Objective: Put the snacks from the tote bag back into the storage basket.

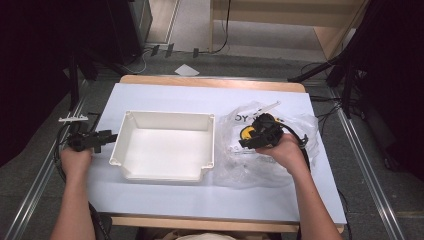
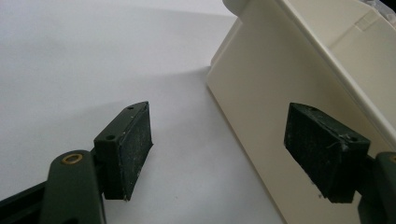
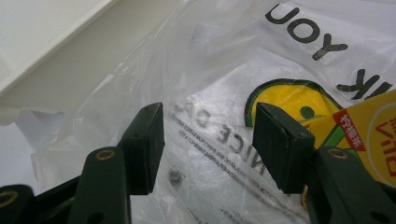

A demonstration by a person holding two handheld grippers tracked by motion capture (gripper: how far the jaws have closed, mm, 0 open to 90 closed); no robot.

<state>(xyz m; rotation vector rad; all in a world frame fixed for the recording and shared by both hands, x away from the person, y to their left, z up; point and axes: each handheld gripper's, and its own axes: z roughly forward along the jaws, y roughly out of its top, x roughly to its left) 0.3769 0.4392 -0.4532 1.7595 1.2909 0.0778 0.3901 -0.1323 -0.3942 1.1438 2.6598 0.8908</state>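
While both grippers hover low over the white table point(image 1: 165, 195), the scene reads from left to right like this

left gripper point(image 1: 102, 137): at the table's left edge, just beside the left wall of the bin; in the left gripper view its jaws stand wide apart with nothing between them, one over bare table, the other right against the bin's outer wall, though contact cannot be told

white bin point(image 1: 166, 172): an open rectangular tray in the middle of the table, long axis running left to right; its inside looks bare, nothing lying in it

gap between bin and bag: narrow; the bag's left edge lies just beside the bin's right wall, seen close in the right gripper view point(image 3: 56, 56)

plastic bag point(image 1: 295, 125): clear, crumpled, printed with black letters and a yellow-and-green mark point(image 3: 285, 100); it lies flat on the right half of the table, to the right of the bin

bag contents: a yellow carton point(image 3: 369, 140) shows through the film at the near right of the jaws; what else is inside cannot be told

right gripper point(image 1: 255, 139): over the bag's middle, pointing left toward the bin; jaws moderately open, empty, the film directly ahead and beneath them

deciding relation: the bag lies under the right gripper, which is much the nearer; a pinch of film would probably come next, judging by the pose
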